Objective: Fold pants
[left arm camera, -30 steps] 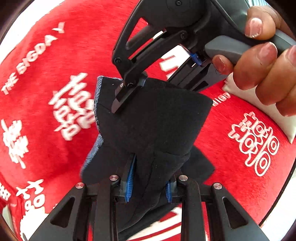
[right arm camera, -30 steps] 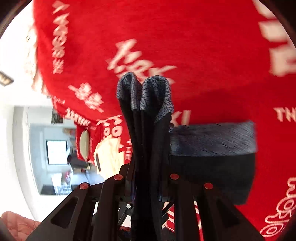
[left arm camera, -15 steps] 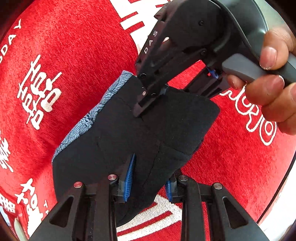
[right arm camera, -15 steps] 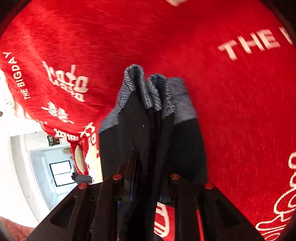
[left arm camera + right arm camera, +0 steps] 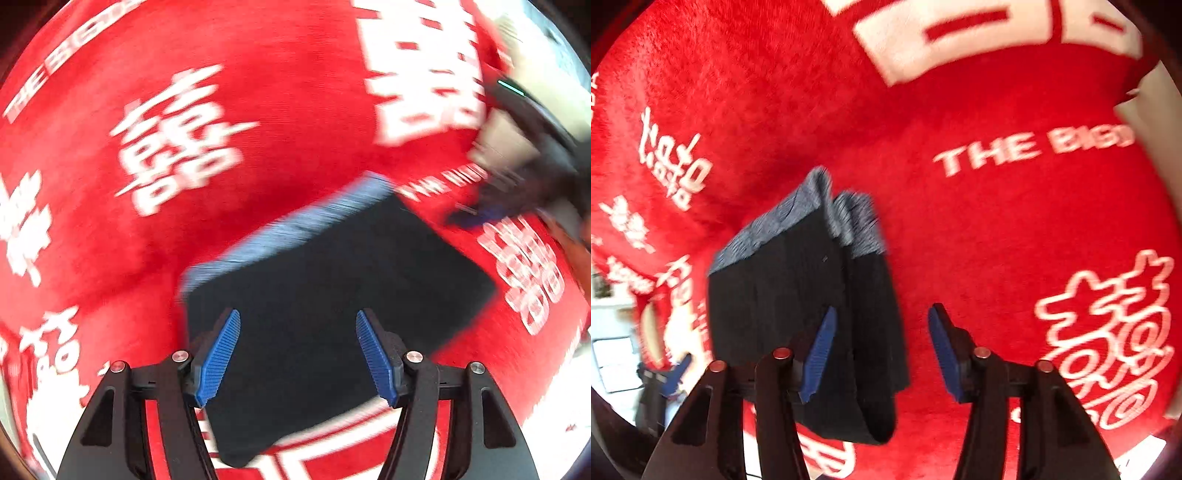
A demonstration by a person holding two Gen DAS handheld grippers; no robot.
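Note:
The folded black pants with a blue-grey patterned waistband lie flat on the red blanket. My left gripper is open just above them, blue pads apart, holding nothing. In the right wrist view the pants lie in a folded stack, the waistband at the far end. My right gripper is open and empty, its left pad over the pants' edge. The right gripper also shows blurred in the left wrist view, at the right, beyond the pants' far corner.
The red blanket with white lettering covers the whole surface. A white strip shows at its right edge. A room with a window shows past the blanket's left edge.
Both grippers have opened and let go of the pants, which now lie folded flat on the blanket. The right gripper has drawn away to the right in the left wrist view.

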